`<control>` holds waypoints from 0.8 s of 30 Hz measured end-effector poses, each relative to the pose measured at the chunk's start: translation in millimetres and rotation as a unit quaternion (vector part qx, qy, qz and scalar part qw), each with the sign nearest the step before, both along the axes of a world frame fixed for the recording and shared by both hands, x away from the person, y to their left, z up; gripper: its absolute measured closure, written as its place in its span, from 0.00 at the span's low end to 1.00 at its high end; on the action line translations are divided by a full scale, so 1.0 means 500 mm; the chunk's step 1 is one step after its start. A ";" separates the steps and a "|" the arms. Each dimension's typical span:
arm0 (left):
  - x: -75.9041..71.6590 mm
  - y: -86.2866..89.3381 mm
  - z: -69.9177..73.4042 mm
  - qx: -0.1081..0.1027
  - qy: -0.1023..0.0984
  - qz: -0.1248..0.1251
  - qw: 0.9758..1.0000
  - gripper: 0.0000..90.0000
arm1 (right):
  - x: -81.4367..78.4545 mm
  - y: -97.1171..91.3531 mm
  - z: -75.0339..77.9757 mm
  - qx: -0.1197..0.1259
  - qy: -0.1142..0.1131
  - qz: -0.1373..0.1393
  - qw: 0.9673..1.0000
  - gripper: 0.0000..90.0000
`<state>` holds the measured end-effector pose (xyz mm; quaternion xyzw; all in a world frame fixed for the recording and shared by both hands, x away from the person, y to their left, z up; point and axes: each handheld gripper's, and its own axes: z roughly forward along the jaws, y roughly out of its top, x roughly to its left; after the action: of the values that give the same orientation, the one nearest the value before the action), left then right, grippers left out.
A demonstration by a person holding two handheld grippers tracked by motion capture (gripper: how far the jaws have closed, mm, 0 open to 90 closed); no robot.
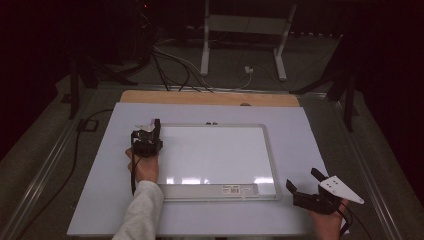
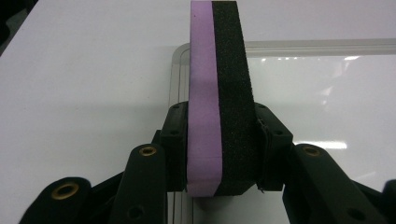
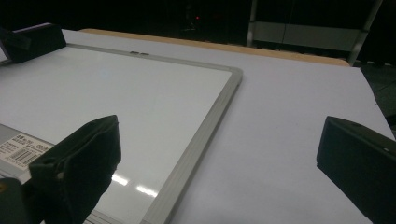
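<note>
Lying flat on a pale table (image 1: 100, 200) in a dark room, the whiteboard (image 1: 215, 155) has the left gripper (image 1: 150, 131) clamping an eraser (image 2: 219, 93) at its left edge; the right gripper (image 1: 304, 181) rests gaping, empty.

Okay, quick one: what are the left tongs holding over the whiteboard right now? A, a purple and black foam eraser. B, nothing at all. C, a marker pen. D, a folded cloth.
A: in the left gripper view the left tongs are clamped on a purple and black foam eraser, above the corner of the whiteboard.
</note>
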<state>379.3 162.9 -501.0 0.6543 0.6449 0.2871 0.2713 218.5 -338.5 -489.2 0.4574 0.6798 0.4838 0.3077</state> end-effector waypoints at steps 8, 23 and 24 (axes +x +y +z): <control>0.001 0.002 0.000 -0.007 0.003 -0.002 1.000 0.70 | 0.001 0.001 -0.001 -0.001 0.000 0.001 1.000 0.00; -0.020 0.020 0.018 -0.056 -0.039 -0.026 0.997 0.22 | 0.000 0.001 0.000 0.000 0.001 0.000 1.000 0.00; -0.023 0.021 0.022 -0.058 -0.044 -0.033 0.997 0.20 | 0.000 0.001 0.000 0.000 0.001 0.000 1.000 0.00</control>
<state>367.6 173.5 -489.9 0.6449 0.6262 0.2690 0.3459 218.7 -338.2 -489.5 0.4574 0.6802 0.4833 0.3073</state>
